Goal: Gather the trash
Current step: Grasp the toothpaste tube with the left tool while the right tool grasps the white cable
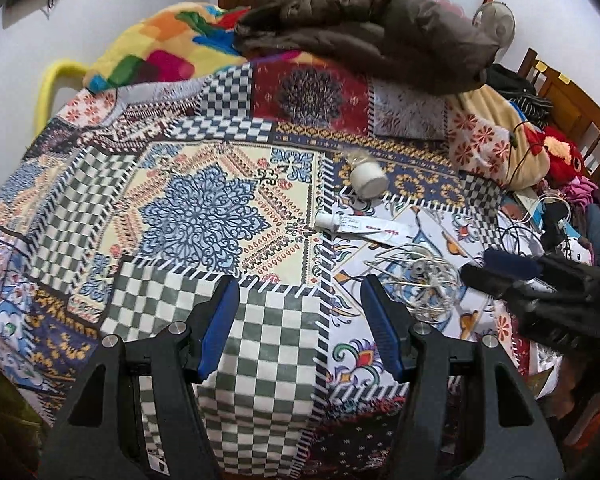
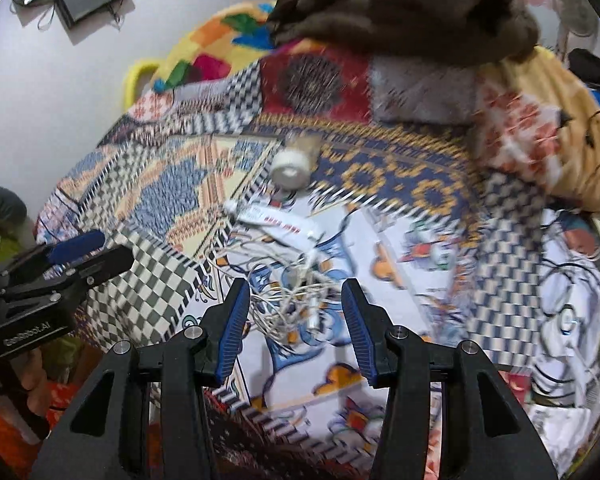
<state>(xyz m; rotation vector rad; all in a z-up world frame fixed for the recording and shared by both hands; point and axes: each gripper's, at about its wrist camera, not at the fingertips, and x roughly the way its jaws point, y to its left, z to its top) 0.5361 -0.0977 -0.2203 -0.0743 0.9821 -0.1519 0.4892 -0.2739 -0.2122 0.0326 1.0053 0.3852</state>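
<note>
Since both sets of fingers are spread with nothing in them, the right gripper (image 2: 294, 332) hangs over the tangled wire (image 2: 290, 300) mid-bed (image 2: 420, 152): light, floppy, snaggy, so I'd pinch the dense knot. Left gripper (image 1: 298, 322) sits near-left.

Both wrist views close above the patterned bedspread (image 1: 204, 216), facing the headboard end, sharing the tangled wires (image 2: 296, 304)

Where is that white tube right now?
The white tube lies on the patterned bedspread, between the small white jar and the tangled white cable, right of centre in the left view.
</note>
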